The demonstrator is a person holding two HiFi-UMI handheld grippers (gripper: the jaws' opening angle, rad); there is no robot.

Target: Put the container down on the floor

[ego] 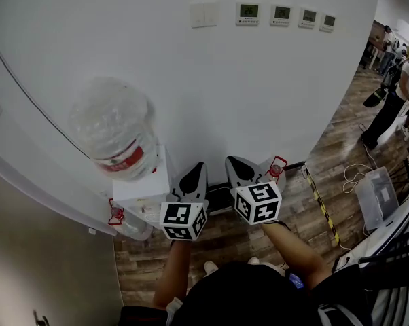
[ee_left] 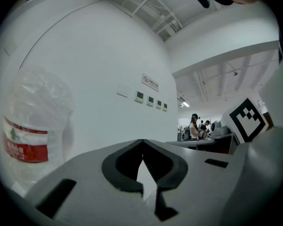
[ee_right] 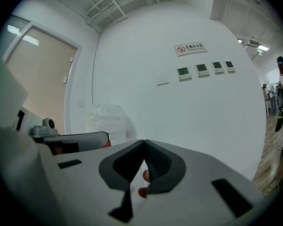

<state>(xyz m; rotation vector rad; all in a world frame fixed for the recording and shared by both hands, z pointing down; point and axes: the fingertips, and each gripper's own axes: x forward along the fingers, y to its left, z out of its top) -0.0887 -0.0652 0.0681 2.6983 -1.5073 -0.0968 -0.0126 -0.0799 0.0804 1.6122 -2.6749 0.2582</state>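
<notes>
A large clear water jug point(ego: 116, 131) with a red label stands upside down on a white dispenser point(ego: 143, 189) against the wall; it also shows at the left of the left gripper view as the jug point(ee_left: 31, 131). Two more clear jugs with red handles sit on the wood floor: one point(ego: 274, 169) by the wall behind my right gripper, one point(ego: 126, 223) left of the dispenser. My left gripper point(ego: 199, 166) and right gripper point(ego: 233, 161) hang side by side in front of the wall, both shut with nothing held. Neither touches a jug.
The white wall point(ego: 259, 87) carries a switch plate point(ego: 203, 14) and several thermostat panels point(ego: 249, 11). Yellow-black tape point(ego: 320, 206) runs across the floor. At the right are a clear plastic bin point(ego: 376, 195), a table edge point(ego: 395, 233) and people standing point(ego: 393, 107).
</notes>
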